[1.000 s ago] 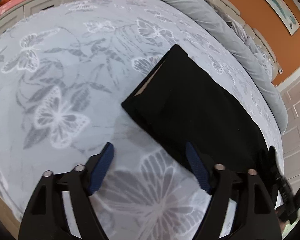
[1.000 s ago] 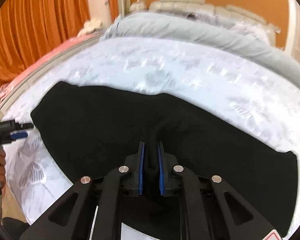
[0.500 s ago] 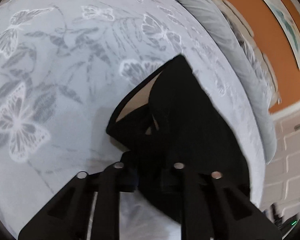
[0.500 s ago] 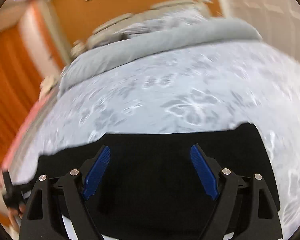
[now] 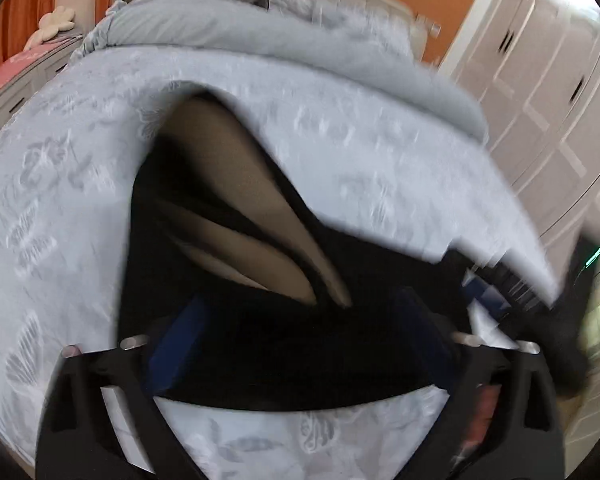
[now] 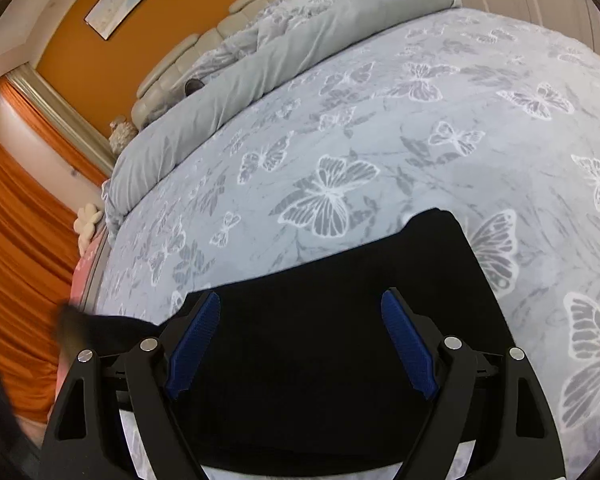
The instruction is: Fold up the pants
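Note:
The black pants [image 5: 300,344] lie on the grey butterfly bedspread [image 5: 52,208]. In the blurred left wrist view the waist end gapes, showing tan lining [image 5: 236,184]. My left gripper [image 5: 300,340] is open, its blue pads on either side of the cloth. The other gripper [image 5: 496,292] shows at the right. In the right wrist view the pants [image 6: 340,320] lie flat with a square end at the right. My right gripper [image 6: 304,344] is open just above them.
A rolled grey duvet [image 6: 236,88] and pillows lie along the padded headboard [image 6: 180,60]. Orange curtains [image 6: 16,264] hang at the left. White wardrobe doors [image 5: 548,92] stand beyond the bed's right side.
My left gripper shut on the waist end half a second ago and now stands open, swung toward the headboard. My right gripper opened off the pants and moved toward their other end.

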Demonstrator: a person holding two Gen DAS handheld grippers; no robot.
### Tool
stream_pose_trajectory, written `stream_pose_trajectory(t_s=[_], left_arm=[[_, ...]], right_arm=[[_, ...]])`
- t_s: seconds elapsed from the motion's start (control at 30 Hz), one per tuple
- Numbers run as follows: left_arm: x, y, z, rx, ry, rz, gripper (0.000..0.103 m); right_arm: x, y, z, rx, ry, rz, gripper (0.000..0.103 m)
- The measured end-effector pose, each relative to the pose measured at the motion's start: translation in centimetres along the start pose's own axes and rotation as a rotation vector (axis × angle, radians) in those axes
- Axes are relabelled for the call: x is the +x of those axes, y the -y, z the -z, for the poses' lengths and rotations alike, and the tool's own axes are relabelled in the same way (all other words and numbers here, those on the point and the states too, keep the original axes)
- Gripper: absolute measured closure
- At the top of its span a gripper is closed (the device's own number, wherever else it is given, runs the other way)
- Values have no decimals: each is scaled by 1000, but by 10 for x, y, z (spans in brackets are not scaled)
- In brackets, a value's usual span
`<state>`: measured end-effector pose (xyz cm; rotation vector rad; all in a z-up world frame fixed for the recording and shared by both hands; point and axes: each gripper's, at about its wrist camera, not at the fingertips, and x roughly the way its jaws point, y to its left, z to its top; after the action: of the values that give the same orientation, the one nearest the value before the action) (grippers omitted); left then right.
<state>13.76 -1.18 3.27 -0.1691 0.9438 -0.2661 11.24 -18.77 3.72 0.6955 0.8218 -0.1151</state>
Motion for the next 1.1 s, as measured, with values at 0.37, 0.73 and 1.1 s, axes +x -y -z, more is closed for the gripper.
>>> stream_pose_trajectory(t_s=[0.37, 0.73, 1.1], left_arm=[[-61, -92, 9, -362, 317, -95, 5], [-38, -132, 26, -426, 260, -155, 5], [-40, -135, 29, -436, 267, -149, 5]], right_arm=[[20, -18, 16, -182, -151, -53, 22], [87, -71, 67, -273, -346, -148, 31], [-46, -86, 31, -422, -64, -405, 95]])
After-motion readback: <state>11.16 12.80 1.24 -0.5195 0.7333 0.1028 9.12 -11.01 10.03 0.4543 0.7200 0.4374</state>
